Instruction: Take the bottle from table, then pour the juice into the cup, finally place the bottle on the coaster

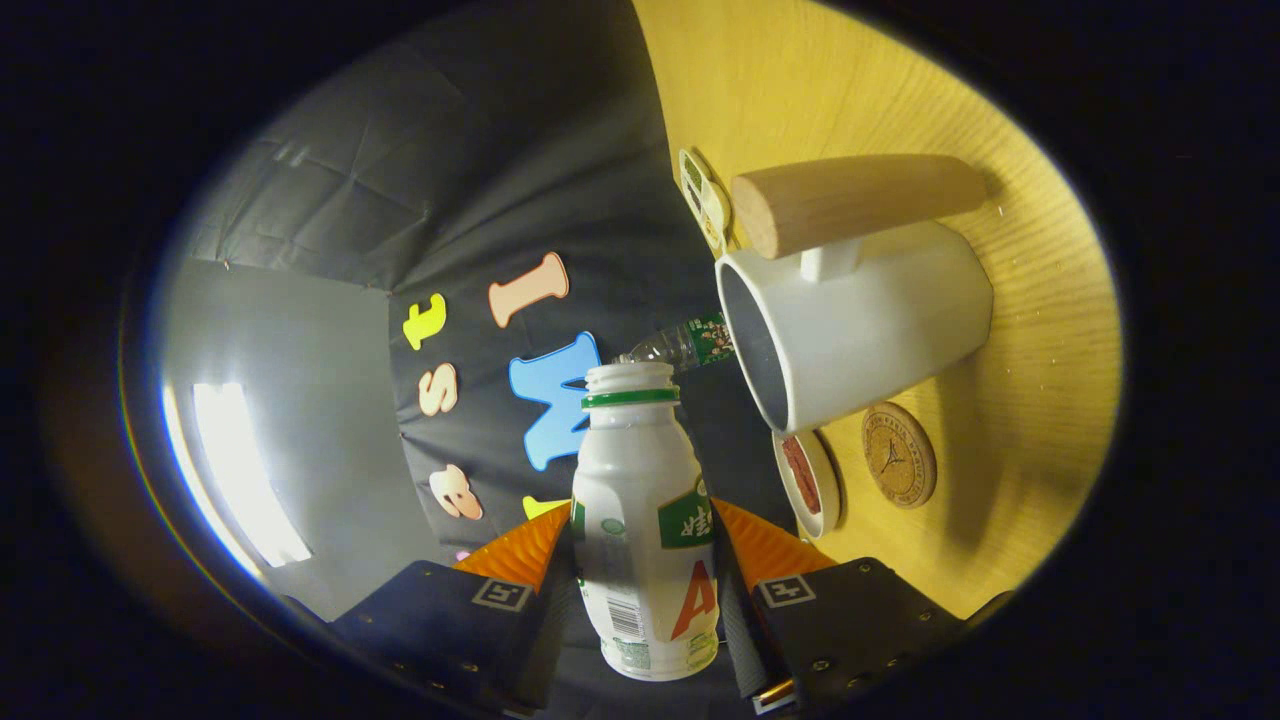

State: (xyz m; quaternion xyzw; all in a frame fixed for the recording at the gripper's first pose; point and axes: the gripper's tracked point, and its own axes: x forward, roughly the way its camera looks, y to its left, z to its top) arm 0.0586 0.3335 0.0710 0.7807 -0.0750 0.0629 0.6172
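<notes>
Gripper view: fingers clamp bottle, its open neck pointing ahead; cup mouth lies beyond, to their right, coaster beside it.

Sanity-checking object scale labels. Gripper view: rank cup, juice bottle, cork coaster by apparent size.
1. cup, largest.
2. juice bottle, clamped between the fingers; sits nearest the camera, so its look is inflated.
3. cork coaster, clearly smallest.

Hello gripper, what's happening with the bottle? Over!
Fingers shut on bottle, open and tipped. Cup just ahead. Coaster beside cup. Nothing between.
</notes>
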